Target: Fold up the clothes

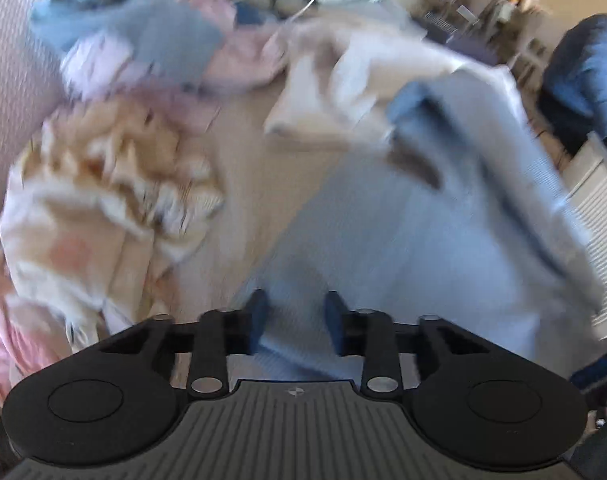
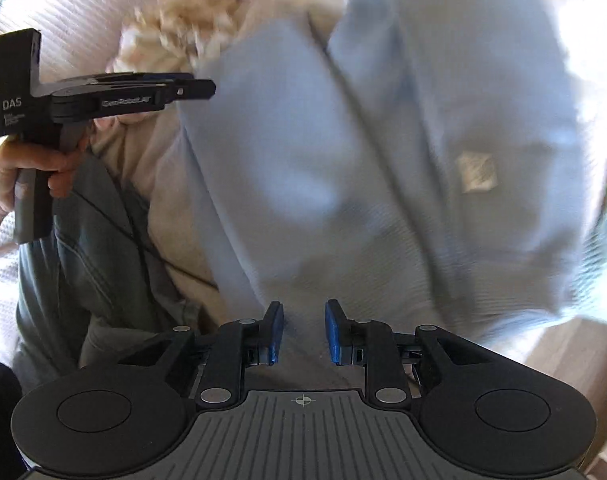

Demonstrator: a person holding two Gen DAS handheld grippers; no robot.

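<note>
**Both claws parted over a pale blue garment**

In the left wrist view, the left claw is seen with its fingers held a little apart. A fold of the pale blue garment lies between and under them, but the picture is blurred and the pads do not appear to press on the cloth. The garment spreads ahead of this claw and to its right, with a darker blue collar or cuff at its far end. Ahead and to the left of the claw a cream and tan garment is heaped, and farther ahead a loose pile of pink and grey-blue clothes is seen. A white garment lies ahead, beyond the blue one. All rest on a beige bed surface.

In the right wrist view, the right claw is likewise slightly spread, with nothing pinched between its blue pads. The same pale blue garment fills the space directly ahead of it, a small whitish label showing on the cloth to the right. To the left of this claw, the other claw is seen side-on, gripped by a hand at its handle, above a grey trouser leg.
</note>
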